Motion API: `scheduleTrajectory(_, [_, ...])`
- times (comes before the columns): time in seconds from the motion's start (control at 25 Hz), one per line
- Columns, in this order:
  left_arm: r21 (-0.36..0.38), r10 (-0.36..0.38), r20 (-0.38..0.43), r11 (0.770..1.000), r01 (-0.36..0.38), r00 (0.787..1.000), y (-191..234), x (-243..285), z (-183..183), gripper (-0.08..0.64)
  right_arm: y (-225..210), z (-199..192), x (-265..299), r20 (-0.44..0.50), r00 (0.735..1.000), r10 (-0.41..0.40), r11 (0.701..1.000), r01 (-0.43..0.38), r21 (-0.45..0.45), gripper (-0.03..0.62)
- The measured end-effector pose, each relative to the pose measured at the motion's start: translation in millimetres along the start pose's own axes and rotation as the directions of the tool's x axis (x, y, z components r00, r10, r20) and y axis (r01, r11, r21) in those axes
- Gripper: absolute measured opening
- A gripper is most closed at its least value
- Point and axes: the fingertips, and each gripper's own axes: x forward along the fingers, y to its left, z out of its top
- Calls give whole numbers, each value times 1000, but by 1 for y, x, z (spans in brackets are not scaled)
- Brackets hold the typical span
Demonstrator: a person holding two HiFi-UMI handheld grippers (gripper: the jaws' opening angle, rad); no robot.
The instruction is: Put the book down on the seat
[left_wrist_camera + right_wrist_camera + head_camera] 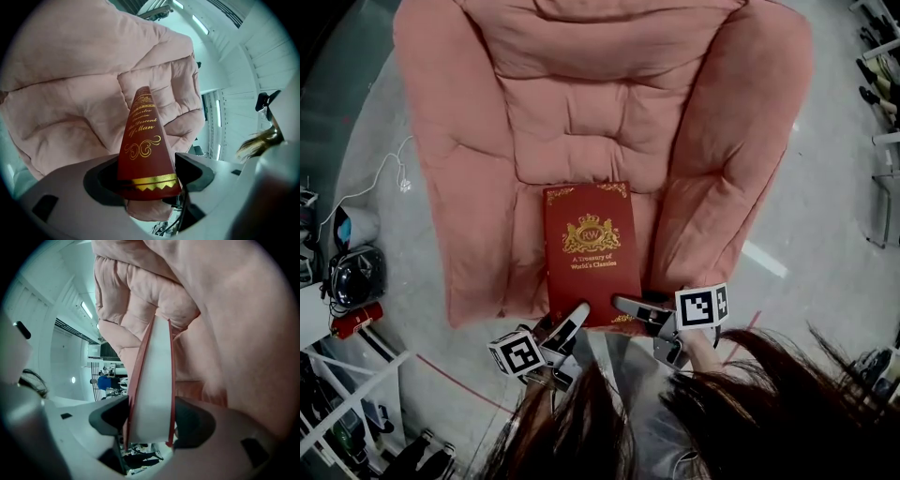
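A dark red book (591, 246) with gold print lies face up over the seat of a pink armchair (459, 169), its near end at the seat's front edge. My left gripper (575, 317) is shut on the book's near left corner. In the left gripper view the gold-lettered spine (144, 150) stands between the jaws, with the left gripper (147, 177) closed on it. My right gripper (626, 304) holds the near right corner. The right gripper view has the white page edge (152, 394) pinched in the right gripper (150, 422). Whether the book rests on the cushion I cannot tell.
The armchair's puffy arms (741, 159) flank the seat on both sides. On the floor at the left lie a white cable (380, 183), a dark helmet-like object (354, 275) and a white rack (347, 394). The person's hair (675, 422) fills the bottom of the head view.
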Motion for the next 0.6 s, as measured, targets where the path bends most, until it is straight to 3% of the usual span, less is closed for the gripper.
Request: scheduleTrajectory(0.6, [-74, 40, -66, 996, -45, 997, 46, 23, 9, 333, -37, 13, 26, 29, 997, -70, 996, 68, 63, 295])
